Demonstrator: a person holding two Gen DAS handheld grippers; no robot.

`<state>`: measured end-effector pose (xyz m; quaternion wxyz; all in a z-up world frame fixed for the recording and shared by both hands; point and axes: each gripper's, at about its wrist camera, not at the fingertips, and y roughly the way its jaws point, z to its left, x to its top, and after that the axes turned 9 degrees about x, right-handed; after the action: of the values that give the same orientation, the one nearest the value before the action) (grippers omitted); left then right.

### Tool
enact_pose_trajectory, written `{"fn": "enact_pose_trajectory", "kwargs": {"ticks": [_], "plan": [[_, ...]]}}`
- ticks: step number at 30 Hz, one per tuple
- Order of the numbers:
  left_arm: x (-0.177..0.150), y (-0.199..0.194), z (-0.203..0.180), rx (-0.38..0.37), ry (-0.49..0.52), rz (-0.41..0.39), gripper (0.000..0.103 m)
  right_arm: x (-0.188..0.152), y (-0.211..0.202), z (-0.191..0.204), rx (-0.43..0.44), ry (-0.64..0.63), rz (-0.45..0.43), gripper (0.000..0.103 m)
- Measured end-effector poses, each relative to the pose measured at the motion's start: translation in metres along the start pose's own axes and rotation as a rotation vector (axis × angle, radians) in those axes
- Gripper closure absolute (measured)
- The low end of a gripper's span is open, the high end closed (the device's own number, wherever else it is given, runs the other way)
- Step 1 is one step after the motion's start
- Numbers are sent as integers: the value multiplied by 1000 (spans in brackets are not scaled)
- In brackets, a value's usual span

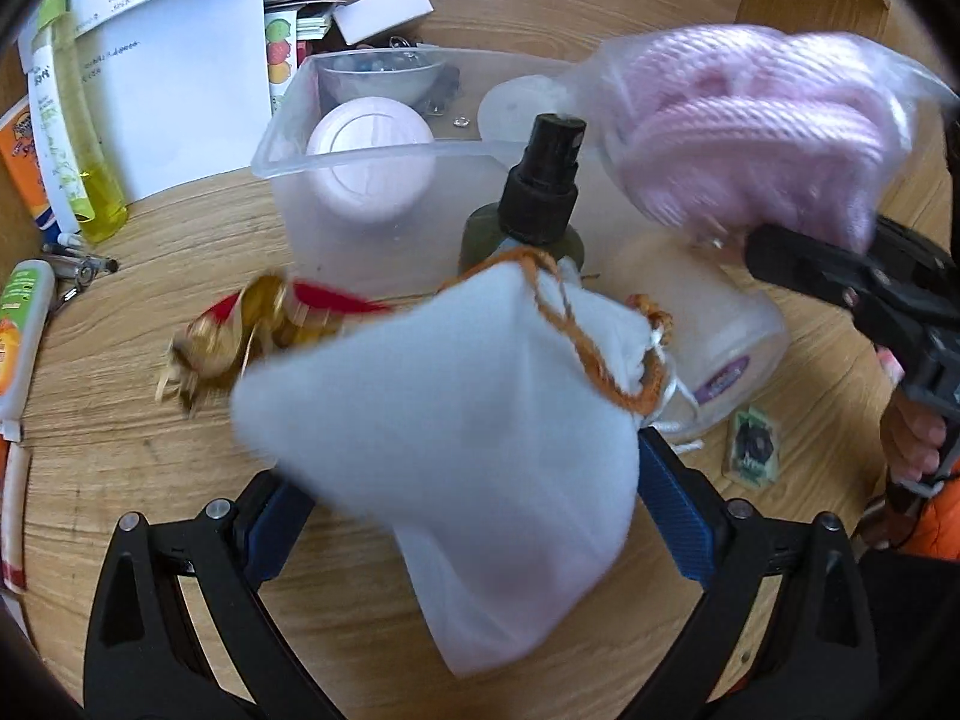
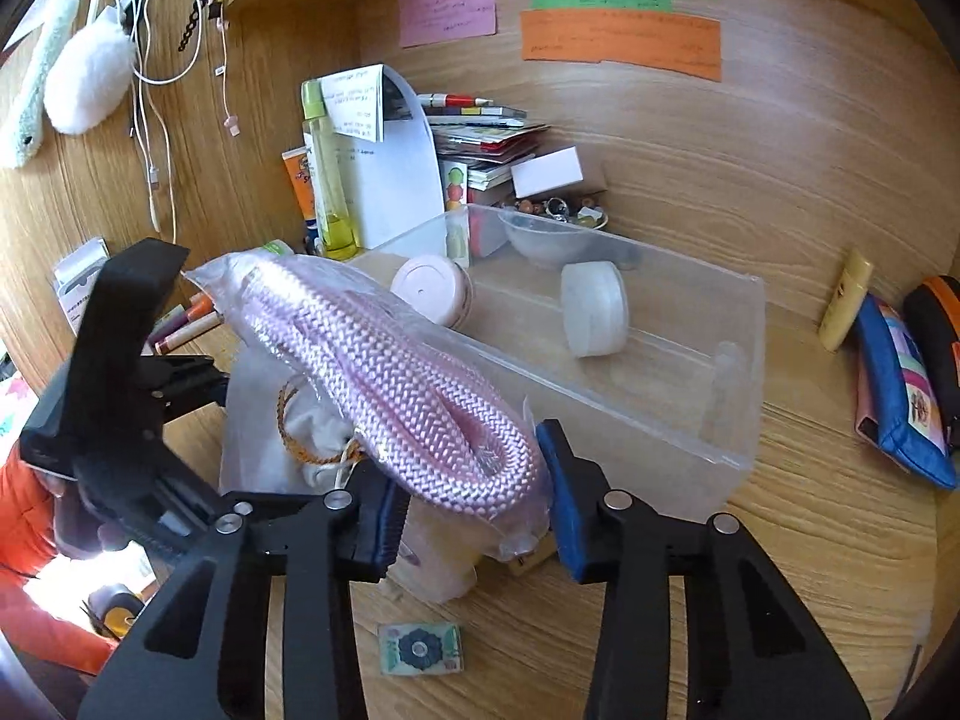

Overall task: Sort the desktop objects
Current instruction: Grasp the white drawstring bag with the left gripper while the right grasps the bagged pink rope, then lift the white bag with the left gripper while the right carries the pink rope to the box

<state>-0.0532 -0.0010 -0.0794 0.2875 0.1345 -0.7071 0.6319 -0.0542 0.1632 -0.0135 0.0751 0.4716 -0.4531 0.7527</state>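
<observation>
Mid-sort, both loads are in the air — my left gripper point(image 1: 462, 516) pinches the white pouch point(image 1: 456, 420) above the counter point(image 1: 120, 360), my right gripper point(image 2: 474, 510) pinches the bagged pink rope point(image 2: 384, 372) near the bin point(image 2: 660, 372) — next, I judge, carry each over the rim and let go.

Left gripper point(image 1: 462, 516) holding a white drawstring pouch point(image 1: 456, 450) above the table point(image 1: 132, 360).
Beyond it: clear plastic bin point(image 1: 360, 162), dark spray bottle point(image 1: 534, 204), bagged pink rope point(image 1: 750, 132).
</observation>
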Motion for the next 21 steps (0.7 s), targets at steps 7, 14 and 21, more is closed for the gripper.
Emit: {"fn": "enact_pose_trajectory", "kwargs": {"ticks": [7, 14, 21], "plan": [[4, 1, -2, -10, -28, -19, 15, -4, -5, -2, 9, 14, 3, 64], [-7, -12, 9, -59, -53, -4, 41, 3, 7, 1, 15, -6, 20, 61], [-24, -36, 22, -62, -87, 8, 48, 7, 17, 8, 12, -40, 7, 64]]}}
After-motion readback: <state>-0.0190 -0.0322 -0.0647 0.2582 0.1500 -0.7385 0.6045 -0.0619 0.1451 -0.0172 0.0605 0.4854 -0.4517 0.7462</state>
